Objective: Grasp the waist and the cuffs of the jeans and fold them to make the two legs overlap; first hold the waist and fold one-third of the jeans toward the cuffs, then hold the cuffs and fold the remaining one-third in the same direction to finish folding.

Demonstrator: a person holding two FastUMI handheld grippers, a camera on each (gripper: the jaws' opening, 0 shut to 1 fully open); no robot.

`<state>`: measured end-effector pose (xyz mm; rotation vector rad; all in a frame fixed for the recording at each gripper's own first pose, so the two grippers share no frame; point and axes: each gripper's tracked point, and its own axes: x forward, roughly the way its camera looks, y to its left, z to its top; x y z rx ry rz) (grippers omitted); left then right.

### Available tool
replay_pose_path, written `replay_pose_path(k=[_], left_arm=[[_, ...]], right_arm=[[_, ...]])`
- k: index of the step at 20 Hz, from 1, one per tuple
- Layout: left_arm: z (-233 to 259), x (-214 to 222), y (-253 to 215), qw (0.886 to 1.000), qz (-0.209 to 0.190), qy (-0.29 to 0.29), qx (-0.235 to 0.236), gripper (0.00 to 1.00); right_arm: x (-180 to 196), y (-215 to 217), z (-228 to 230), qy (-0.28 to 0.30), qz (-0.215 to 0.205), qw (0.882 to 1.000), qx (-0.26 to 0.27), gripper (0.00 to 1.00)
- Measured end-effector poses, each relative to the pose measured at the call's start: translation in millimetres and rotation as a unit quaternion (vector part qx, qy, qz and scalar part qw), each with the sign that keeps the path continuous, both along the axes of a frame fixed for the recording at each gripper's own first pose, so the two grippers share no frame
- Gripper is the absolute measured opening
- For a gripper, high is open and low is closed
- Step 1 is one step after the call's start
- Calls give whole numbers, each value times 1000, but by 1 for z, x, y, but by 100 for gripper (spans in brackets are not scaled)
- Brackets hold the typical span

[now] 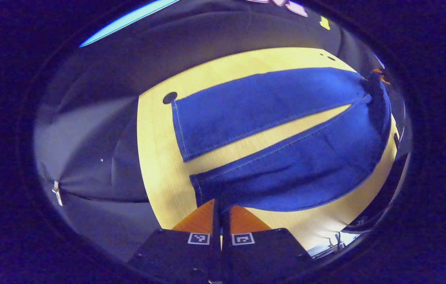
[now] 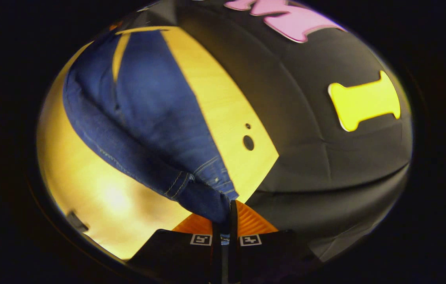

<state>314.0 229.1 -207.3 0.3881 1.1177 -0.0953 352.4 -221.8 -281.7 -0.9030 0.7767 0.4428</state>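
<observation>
Blue jeans (image 1: pixel 286 157) lie on a yellow wooden table (image 1: pixel 155 157) with the two legs spread in a V and the cuffs toward me in the left gripper view. My left gripper (image 1: pixel 221 211) is shut on the near leg's cuff (image 1: pixel 207 185) at its lower edge. The far leg's cuff (image 1: pixel 181 130) lies flat and free. In the right gripper view the jeans (image 2: pixel 140 110) stretch away to the upper left, and my right gripper (image 2: pixel 230 215) is shut on the waist corner (image 2: pixel 211 197), which bunches up at the fingertips. The right gripper (image 1: pixel 380 77) also shows small at the waist end.
A round hole (image 1: pixel 170 97) in the tabletop sits just beyond the far cuff. Two more holes (image 2: pixel 248 142) lie near the table edge beside the waist. Black booth cloth (image 2: pixel 325 157) hangs close past the table's edges. Bare table (image 2: pixel 100 189) runs along the jeans' near side.
</observation>
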Motion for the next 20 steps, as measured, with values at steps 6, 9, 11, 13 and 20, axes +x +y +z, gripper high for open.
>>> replay_pose_path(k=[6,9,11,13,20], left_arm=[[-13,145,6,996,73,-29,-51,6],[-26,192,18,987,129,-37,-89,6],[-23,198,25,980,171,-45,-90,6],[-30,207,35,978,185,-55,-77,6],[23,243,1,966,156,-178,-104,77]], right_arm=[[94,-5,-15,19,-188,976,107,10],[116,-10,5,26,-275,946,167,10],[118,-15,20,32,-310,933,181,10],[129,-14,28,30,-324,926,190,11],[125,-8,48,0,-362,907,217,77]])
